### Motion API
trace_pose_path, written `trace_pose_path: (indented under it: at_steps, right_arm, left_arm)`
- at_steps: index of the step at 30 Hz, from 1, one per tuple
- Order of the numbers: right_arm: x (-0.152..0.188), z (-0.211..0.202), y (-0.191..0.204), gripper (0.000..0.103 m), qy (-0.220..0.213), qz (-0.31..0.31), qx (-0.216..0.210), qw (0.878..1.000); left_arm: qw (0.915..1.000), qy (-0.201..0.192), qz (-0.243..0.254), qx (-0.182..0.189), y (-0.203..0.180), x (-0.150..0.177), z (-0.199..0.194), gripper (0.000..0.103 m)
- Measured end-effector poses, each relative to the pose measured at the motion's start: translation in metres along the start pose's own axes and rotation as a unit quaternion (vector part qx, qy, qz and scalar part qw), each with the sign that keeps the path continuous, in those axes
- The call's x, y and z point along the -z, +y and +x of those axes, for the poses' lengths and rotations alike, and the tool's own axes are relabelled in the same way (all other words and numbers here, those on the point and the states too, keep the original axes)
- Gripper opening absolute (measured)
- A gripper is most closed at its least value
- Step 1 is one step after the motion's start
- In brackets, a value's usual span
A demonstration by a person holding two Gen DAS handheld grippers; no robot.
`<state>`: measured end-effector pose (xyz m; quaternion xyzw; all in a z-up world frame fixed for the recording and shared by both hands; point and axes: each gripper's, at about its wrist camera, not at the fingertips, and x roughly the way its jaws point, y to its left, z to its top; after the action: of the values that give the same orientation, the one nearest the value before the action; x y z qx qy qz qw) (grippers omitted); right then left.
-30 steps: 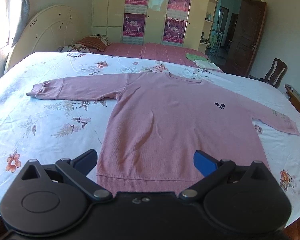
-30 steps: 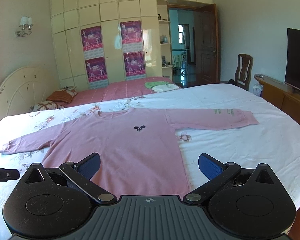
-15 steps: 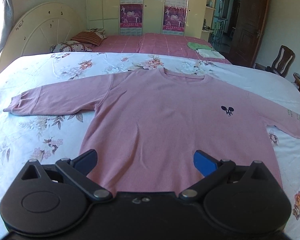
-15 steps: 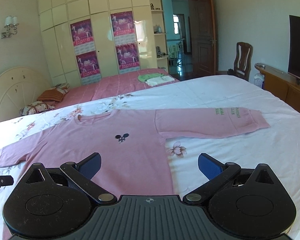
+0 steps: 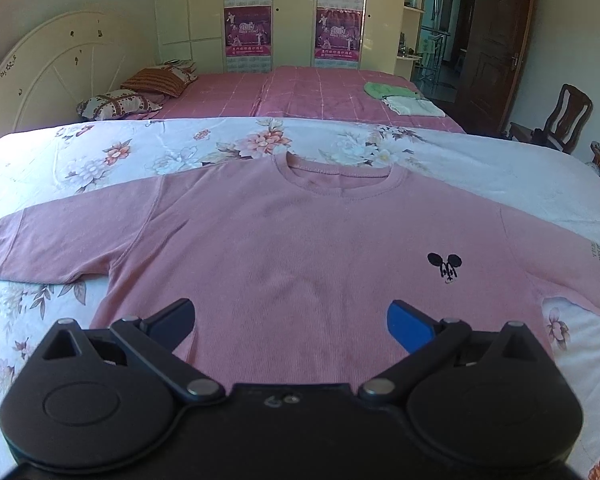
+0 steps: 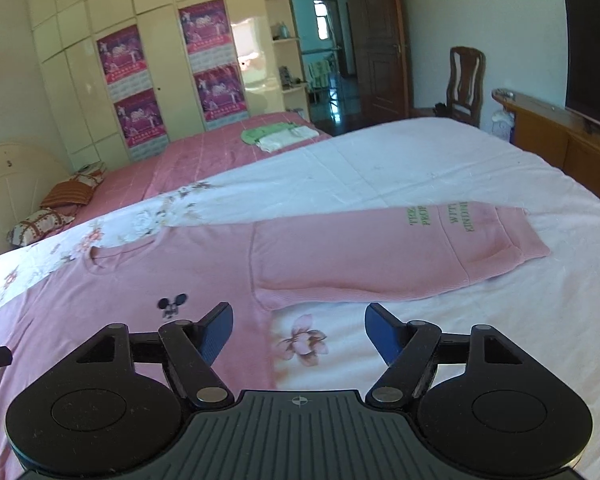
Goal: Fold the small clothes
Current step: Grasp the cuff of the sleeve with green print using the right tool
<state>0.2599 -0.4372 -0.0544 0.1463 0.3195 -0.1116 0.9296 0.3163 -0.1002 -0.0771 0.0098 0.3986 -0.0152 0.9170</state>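
A pink long-sleeved sweater (image 5: 300, 248) with a small black mouse logo lies flat, front up, on the white floral bedspread (image 5: 180, 148), both sleeves spread out. My left gripper (image 5: 290, 320) hangs open over the sweater's belly, nothing between its blue pads. In the right wrist view the sweater's body (image 6: 100, 292) fills the left and its sleeve (image 6: 380, 256) with green lettering stretches right. My right gripper (image 6: 298, 330) hovers over the sweater's side edge below the armpit; its jaws are closing with nothing pressed between them.
A second bed with a pink cover (image 5: 300, 92) stands behind, carrying pillows (image 5: 116, 104) and folded green and white cloths (image 5: 400, 98). A wooden chair (image 6: 464, 84), a door (image 5: 492, 44) and a TV on a wooden cabinet (image 6: 560, 128) are to the right.
Both grippers have moved forward over the sweater, which now looks larger and closer. The right gripper's jaws have narrowed and it has shifted toward the right sleeve.
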Motion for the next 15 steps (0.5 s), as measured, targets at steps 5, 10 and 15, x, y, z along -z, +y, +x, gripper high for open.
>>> trace_pose_path:
  at_steps: [5, 10, 15]
  right_arm:
    - [-0.008, 0.032, -0.035, 0.072, 0.015, 0.020, 0.023, 0.999]
    - [-0.010, 0.057, -0.078, 0.072, 0.029, 0.043, 0.062, 0.997]
    - [-0.009, 0.072, -0.137, 0.072, 0.040, 0.101, 0.110, 0.988]
  left_arm:
    - [0.9999, 0.008, 0.014, -0.002, -0.020, -0.009, 0.026, 0.103]
    - [0.9991, -0.007, 0.041, 0.006, -0.038, -0.012, 0.042, 0.103]
    - [0.9974, -0.012, 0.069, 0.015, -0.054, -0.012, 0.056, 0.103]
